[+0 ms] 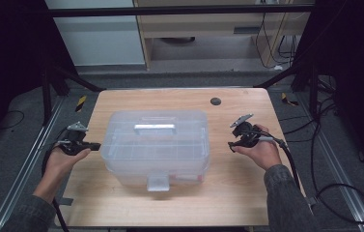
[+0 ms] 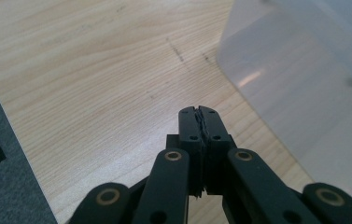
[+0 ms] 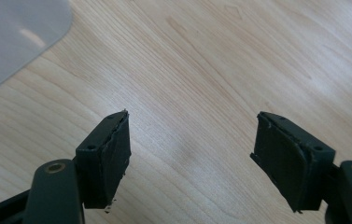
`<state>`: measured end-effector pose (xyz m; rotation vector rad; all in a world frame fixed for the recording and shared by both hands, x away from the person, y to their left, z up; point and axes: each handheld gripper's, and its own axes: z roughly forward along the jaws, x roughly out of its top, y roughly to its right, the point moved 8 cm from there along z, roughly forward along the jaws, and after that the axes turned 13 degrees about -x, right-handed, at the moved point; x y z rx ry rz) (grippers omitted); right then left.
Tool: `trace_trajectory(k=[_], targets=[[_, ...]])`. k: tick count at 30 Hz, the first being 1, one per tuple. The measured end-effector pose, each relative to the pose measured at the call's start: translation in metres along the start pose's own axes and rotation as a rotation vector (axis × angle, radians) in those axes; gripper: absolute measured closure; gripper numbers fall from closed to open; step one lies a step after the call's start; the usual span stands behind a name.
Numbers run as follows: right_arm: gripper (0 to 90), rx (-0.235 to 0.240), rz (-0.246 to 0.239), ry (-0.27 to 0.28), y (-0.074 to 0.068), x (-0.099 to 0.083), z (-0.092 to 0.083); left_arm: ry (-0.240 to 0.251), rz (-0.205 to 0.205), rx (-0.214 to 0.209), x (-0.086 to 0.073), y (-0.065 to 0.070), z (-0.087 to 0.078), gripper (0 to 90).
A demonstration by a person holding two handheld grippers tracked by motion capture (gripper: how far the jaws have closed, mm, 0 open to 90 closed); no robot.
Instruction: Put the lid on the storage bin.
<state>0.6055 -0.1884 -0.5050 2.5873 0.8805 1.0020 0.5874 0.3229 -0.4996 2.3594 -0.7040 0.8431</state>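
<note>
A clear plastic storage box (image 1: 155,145) with a lid, a top handle and a front latch sits in the middle of the wooden table (image 1: 247,193). My left gripper (image 1: 94,146) is just left of the box, pointing at its side, jaws pressed together with nothing between them. In the left gripper view the shut gripper (image 2: 199,110) hovers over bare wood, with the box wall (image 2: 304,93) at the right. My right gripper (image 1: 231,136) is right of the box, jaws apart. In the right gripper view the open gripper (image 3: 190,140) holds nothing, and the box corner (image 3: 15,37) lies at the upper left.
A small dark round spot (image 1: 215,101) marks the table's far side. Grey floor and metal rails (image 1: 343,169) flank the table, with cables (image 1: 324,193) on the right. A cabinet (image 1: 208,29) stands beyond the far edge.
</note>
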Motion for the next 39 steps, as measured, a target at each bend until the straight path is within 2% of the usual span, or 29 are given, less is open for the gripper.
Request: trace_trajectory(k=[5, 8, 9, 11, 13, 15, 16, 17, 19, 21, 23, 28, 32, 34, 36, 39], targets=[[26.8, 0.007, 0.039, -0.012, 0.002, -0.010, 0.010, -0.030, -0.008, 0.013, -0.008, -0.010, 0.009, 88.3], [26.8, 0.007, 0.073, -0.012, 0.004, -0.014, 0.017, -0.020, -0.018, 0.027, -0.009, -0.014, 0.015, 88.4], [26.8, 0.006, 0.087, -0.010, 0.005, -0.015, 0.019, -0.158, 0.080, 0.035, -0.016, -0.022, 0.006, 88.4], [26.1, 0.005, 0.115, -0.007, 0.007, -0.017, 0.024, -0.153, 0.089, 0.047, -0.015, -0.022, 0.009, 88.3], [24.9, 0.007, 0.155, 0.006, 0.007, -0.016, 0.028, -0.144, 0.106, 0.082, -0.014, -0.024, 0.013, 85.0], [21.1, 0.018, 0.188, 0.016, 0.007, -0.015, 0.031, -0.115, 0.105, 0.130, -0.012, -0.030, 0.016, 71.3], [19.4, 0.020, 0.208, 0.019, 0.006, -0.015, 0.034, -0.102, 0.101, 0.147, -0.012, -0.033, 0.018, 61.4], [18.5, 0.022, 0.220, 0.024, 0.005, -0.014, 0.036, -0.091, 0.097, 0.161, -0.012, -0.036, 0.020, 55.7], [16.4, 0.018, 0.241, 0.025, 0.002, -0.014, 0.040, -0.099, 0.090, 0.195, -0.014, -0.040, 0.027, 42.0], [16.1, 0.025, 0.254, 0.027, -0.002, -0.014, 0.045, -0.095, 0.104, 0.208, -0.015, -0.041, 0.032, 37.4], [15.3, 0.028, 0.264, 0.027, -0.005, -0.014, 0.049, -0.090, 0.100, 0.212, -0.017, -0.042, 0.038, 29.5], [13.4, 0.038, 0.286, 0.039, -0.011, -0.014, 0.057, -0.038, 0.052, 0.187, -0.019, -0.046, 0.043, 20.2], [7.4, 0.051, 0.329, 0.052, -0.011, -0.015, 0.061, 0.043, 0.078, 0.166, -0.021, -0.051, 0.047, 10.5], [4.4, 0.045, 0.338, 0.070, -0.010, -0.016, 0.062, 0.043, 0.074, 0.176, -0.021, -0.051, 0.047, 8.9], [1.7, 0.034, 0.351, 0.115, -0.010, -0.018, 0.064, 0.046, 0.058, 0.191, -0.020, -0.051, 0.048, 7.9], [0.7, 0.029, 0.355, 0.118, -0.010, -0.018, 0.065, 0.049, 0.034, 0.209, -0.019, -0.051, 0.050, 5.6]])
